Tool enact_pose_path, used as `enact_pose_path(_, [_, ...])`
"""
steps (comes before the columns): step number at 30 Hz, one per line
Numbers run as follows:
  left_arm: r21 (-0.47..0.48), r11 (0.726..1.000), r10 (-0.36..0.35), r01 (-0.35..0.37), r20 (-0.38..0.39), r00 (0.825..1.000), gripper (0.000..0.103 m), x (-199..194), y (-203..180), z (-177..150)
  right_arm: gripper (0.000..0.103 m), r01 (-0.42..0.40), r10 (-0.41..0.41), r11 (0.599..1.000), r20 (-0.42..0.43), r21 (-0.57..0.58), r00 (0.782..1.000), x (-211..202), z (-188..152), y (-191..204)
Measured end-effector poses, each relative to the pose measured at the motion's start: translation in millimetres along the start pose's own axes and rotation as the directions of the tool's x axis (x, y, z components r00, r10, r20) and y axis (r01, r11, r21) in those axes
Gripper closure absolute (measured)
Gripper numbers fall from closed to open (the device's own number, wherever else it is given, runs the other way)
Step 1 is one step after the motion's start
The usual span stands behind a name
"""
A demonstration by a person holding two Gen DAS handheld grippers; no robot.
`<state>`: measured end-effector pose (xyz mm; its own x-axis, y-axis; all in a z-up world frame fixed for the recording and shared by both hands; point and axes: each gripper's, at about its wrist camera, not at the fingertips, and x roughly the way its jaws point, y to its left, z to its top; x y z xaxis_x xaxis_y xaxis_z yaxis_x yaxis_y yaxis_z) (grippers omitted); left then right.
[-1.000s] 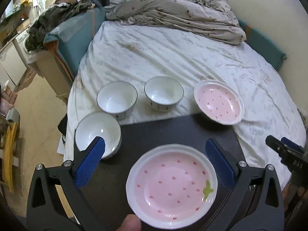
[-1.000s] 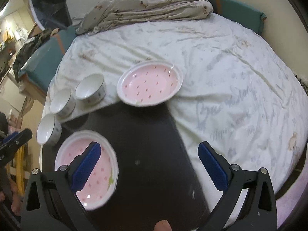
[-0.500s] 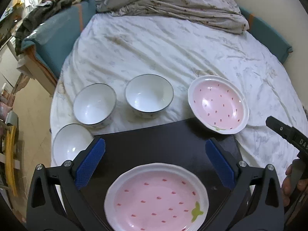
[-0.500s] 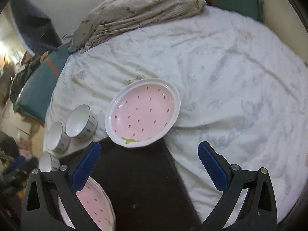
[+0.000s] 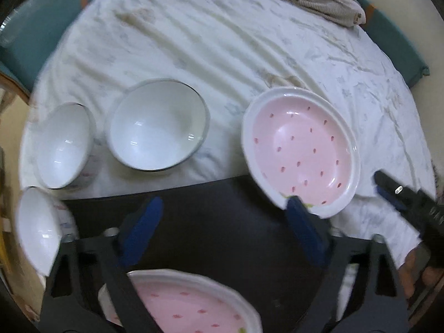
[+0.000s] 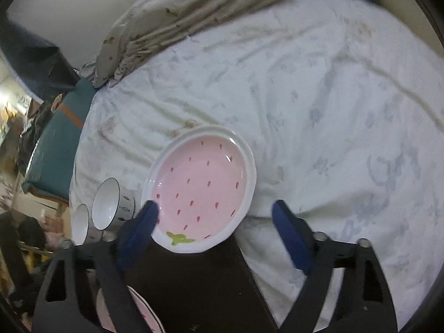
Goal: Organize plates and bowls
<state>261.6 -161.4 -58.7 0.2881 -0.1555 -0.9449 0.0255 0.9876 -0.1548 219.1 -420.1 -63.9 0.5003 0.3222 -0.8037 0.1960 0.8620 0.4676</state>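
On the bed point(image 5: 222, 41), at its near edge: a black board point(image 5: 222, 236), two pink plates, three white bowls. Far plate point(image 5: 299, 149) mostly on the sheet, its near rim over the board's back edge. Near plate point(image 5: 183, 305) flat on the board, at the very bottom of the left view. Bowls in a curve off to the left: middle bowl point(image 5: 158, 130) beside the far plate, left bowl point(image 5: 63, 147) next to it, corner bowl point(image 5: 38, 227) by the board's left corner. Left gripper point(image 5: 224, 204): jaws just closing a bit, now partly spread, pinching nothing, only board between them. Right gripper point(image 6: 215, 207): jaws also just closing, partly spread, the far plate's near rim showing between the fingers but no pad pressing on it. Looks like getting ready to grab the far plate, maybe to stack it on the near plate. Nothing stacked so far. Against the pictures a moment before: both grippers lower and closer to the far plate, far plate bigger in both views, near plate slipped down to the bottom of the view, jaws less wide. Plates and bowls in the same spots.
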Motion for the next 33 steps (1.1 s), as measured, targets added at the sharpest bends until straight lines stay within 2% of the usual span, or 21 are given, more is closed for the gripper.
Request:
enact_pose_path(1, [-0.017, 1.000, -0.024, 0.024, -0.022, 0.999, 0.027, 7.8, -1.1, 3.4, 0.041, -0.008, 0.008, 1.000, -0.026, 0.010, 1.000, 7.1, 1.0, -3.2])
enact_pose_path(3, [-0.034, 0.999, -0.040, 0.039, -0.050, 0.998, 0.028, 21.0, -4.4, 8.0, 0.053, -0.039, 0.041, 0.999, -0.081, 0.035, 0.996, 21.8, 1.7, -8.7])
enact_pose_path(6, [-0.054, 0.996, -0.078, 0.073, -0.087, 0.993, 0.034, 39.2, -8.4, 12.7, 0.054, -0.034, 0.039, 0.998, -0.111, 0.054, 0.993, 35.8, 2.8, -16.0])
enact_pose_path(7, [-0.059, 0.995, -0.084, 0.079, -0.099, 0.991, 0.040, 44.4, -9.4, 13.8, 0.055, -0.031, 0.039, 0.997, -0.119, 0.066, 0.992, 39.8, 3.3, -19.4])
enact_pose_path(9, [-0.071, 0.993, -0.107, 0.099, -0.127, 0.986, 0.047, 56.7, -11.6, 15.1, 0.064, -0.035, 0.049, 0.995, -0.139, 0.098, 0.989, 46.8, 4.2, -26.3])
enact_pose_path(10, [-0.075, 0.992, -0.115, 0.105, -0.134, 0.984, 0.052, 60.4, -12.4, 15.6, 0.065, -0.034, 0.051, 0.993, -0.150, 0.116, 0.987, 51.2, 4.9, -30.3])
enact_pose_path(13, [-0.074, 0.987, -0.152, 0.143, -0.132, 0.980, 0.058, 68.4, -16.2, 17.5, 0.071, -0.029, 0.051, 0.990, -0.163, 0.135, 0.985, 58.0, 5.4, -37.7])
enact_pose_path(16, [-0.052, 0.988, -0.152, 0.146, -0.139, 0.979, 0.061, 77.5, -22.0, 18.2, 0.076, -0.009, 0.034, 0.990, -0.172, 0.141, 0.985, 63.6, 5.6, -43.0])
enact_pose_path(17, [-0.056, 0.987, -0.155, 0.148, -0.149, 0.977, 0.070, 81.9, -22.8, 17.8, 0.077, -0.003, 0.029, 0.990, -0.179, 0.144, 0.983, 66.4, 5.6, -44.6])
enact_pose_path(19, [-0.057, 0.990, -0.137, 0.130, -0.150, 0.979, 0.079, 85.2, -23.0, 17.8, 0.083, -0.006, 0.035, 0.989, -0.191, 0.147, 0.981, 71.9, 5.3, -48.0])
enact_pose_path(21, [-0.066, 0.989, -0.141, 0.132, -0.144, 0.980, 0.080, 85.1, -23.6, 18.9, 0.092, -0.019, 0.046, 0.990, -0.197, 0.140, 0.979, 75.6, 5.1, -47.3])
enact_pose_path(24, [-0.086, 0.988, -0.141, 0.129, -0.145, 0.979, 0.082, 83.2, -21.6, 18.6, 0.091, 0.004, 0.012, 0.997, -0.195, 0.083, 0.981, 75.8, 5.7, -39.7])
enact_pose_path(29, [-0.048, 0.992, -0.121, 0.115, -0.165, 0.979, 0.084, 73.9, -18.1, 6.5, 0.091, -0.007, 0.024, 0.997, -0.214, 0.079, 0.977, 70.1, -6.3, -40.1])
enact_pose_path(33, [-0.012, 0.994, -0.108, 0.108, -0.209, 0.972, 0.084, 65.1, -18.2, -12.1, 0.089, -0.004, 0.016, 0.999, -0.247, 0.050, 0.969, 61.6, -25.2, -37.1])
